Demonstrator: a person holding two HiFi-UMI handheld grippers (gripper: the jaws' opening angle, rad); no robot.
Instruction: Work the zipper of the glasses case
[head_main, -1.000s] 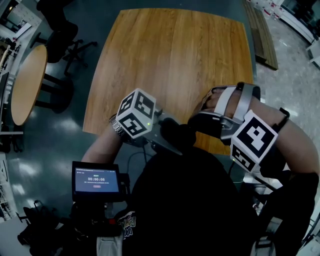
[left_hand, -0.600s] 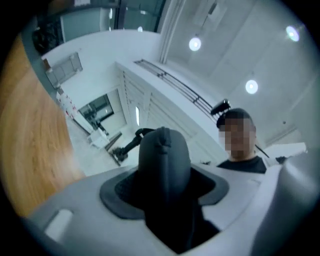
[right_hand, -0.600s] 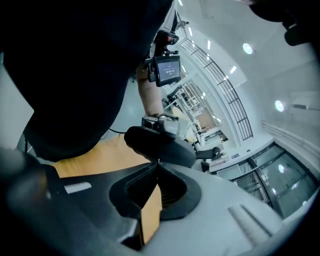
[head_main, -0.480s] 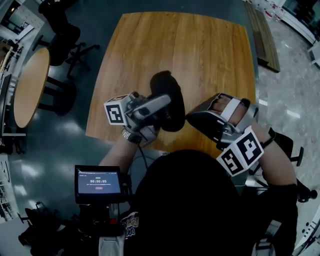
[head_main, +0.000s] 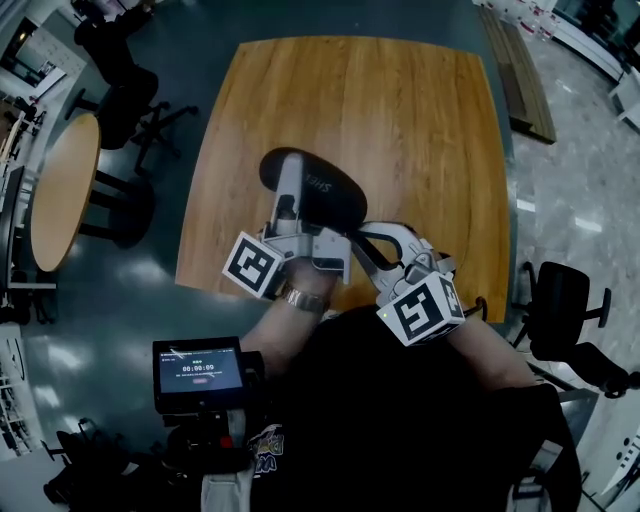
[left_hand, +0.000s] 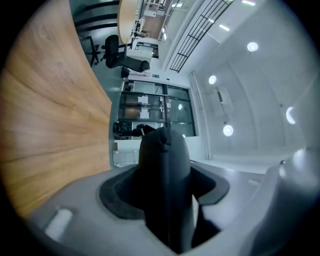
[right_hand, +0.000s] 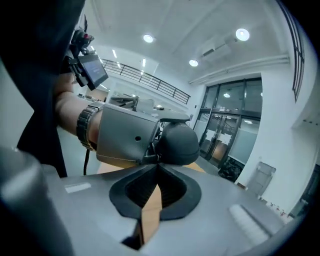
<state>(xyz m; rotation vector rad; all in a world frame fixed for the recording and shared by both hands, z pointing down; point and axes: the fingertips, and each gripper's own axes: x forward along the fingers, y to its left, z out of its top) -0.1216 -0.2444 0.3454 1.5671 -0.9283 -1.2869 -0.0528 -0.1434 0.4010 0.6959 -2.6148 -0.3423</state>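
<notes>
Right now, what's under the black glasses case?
The wooden table is under the glasses case. The spot right beneath it is covered, so I cannot tell whether the case touches the wood.

Grey left gripper (head_main: 291, 185), right gripper (right_hand: 157, 164); black-white marker cubes (head_main: 253, 266) (head_main: 420, 308); metal watch (head_main: 303, 299); black top (head_main: 400, 420).

My left tongs (head_main: 290, 190) are showing pale grey against the matte black glasses case (head_main: 330, 195), which is carrying small pale lettering on its side. The table (head_main: 400, 110) is glowing honey-orange, streaked with darker wood grain. My right tongs (right_hand: 157, 162) are wearing grey shells around black pads. The marker cube (head_main: 253, 266) on each is flashing black-and-white square patterns, and the floor (head_main: 190, 80) is lying dark teal.
</notes>
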